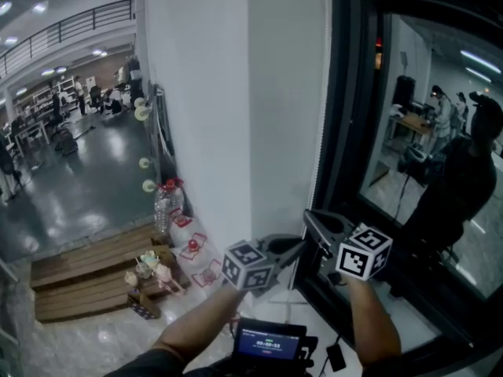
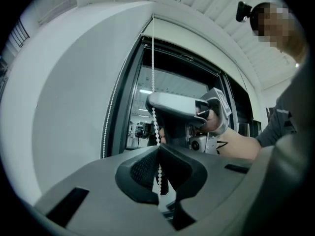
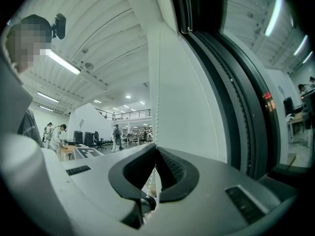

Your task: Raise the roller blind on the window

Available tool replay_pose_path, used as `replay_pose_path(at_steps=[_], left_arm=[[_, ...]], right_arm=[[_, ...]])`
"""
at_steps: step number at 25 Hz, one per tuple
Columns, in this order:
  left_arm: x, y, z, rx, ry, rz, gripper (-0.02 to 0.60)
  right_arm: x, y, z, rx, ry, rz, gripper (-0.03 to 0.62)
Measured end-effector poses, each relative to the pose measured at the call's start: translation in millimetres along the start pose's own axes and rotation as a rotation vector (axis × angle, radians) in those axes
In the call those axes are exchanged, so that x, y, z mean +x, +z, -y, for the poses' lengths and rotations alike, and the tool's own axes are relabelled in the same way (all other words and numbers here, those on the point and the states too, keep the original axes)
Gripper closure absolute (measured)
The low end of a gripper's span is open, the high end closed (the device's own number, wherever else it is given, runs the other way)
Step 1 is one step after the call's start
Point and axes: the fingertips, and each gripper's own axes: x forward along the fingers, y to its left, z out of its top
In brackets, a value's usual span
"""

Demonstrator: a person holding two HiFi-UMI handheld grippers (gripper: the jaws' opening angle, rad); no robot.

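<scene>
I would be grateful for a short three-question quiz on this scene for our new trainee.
1. Multiple choice: what are the left gripper's jaws shut on? A) the bead chain B) a window handle C) a cloth
2. True or false: the right gripper grips the bead chain lower down than the left gripper does.
3. Fill in: in the head view, the wooden pallet lies on the floor to the ___ of both grippers.

Key: 1 A. 2 False: in the left gripper view it sits above the left gripper on the same bead chain. 3 left.
</scene>
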Motion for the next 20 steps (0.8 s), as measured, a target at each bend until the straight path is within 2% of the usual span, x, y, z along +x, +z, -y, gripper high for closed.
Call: replay_pose_path(at_steps=[8, 12, 17, 18, 19, 20], left_arm=[[-6, 7, 16, -0.022, 0.0, 0.015, 0.578], [-12, 7, 16, -0.017, 0.035, 0.031, 0.578], [-19, 16, 15, 0.0, 0.032, 0.026, 0.576], [-24, 18, 16, 0.009, 0.028, 0.019, 0.568], [-30, 20, 18, 0.025, 0.018, 0.009, 0.534], [-36, 23, 20, 0.051, 0.01, -0.004, 0.474]], right_arm=[[-12, 8, -15, -0.003, -0.017, -0.012, 0.594], [-13, 7, -19, -0.007, -0.018, -0.006, 0.594], [-13, 13, -22, -0.014, 0.003, 0.003, 0.594], [-12, 13, -21, -0.014, 0.007, 0.006, 0.594], [-11, 12, -21, -0.012, 0.009, 0.008, 0.594], [-11, 12, -20, -0.011, 0.009, 0.008, 0.594]])
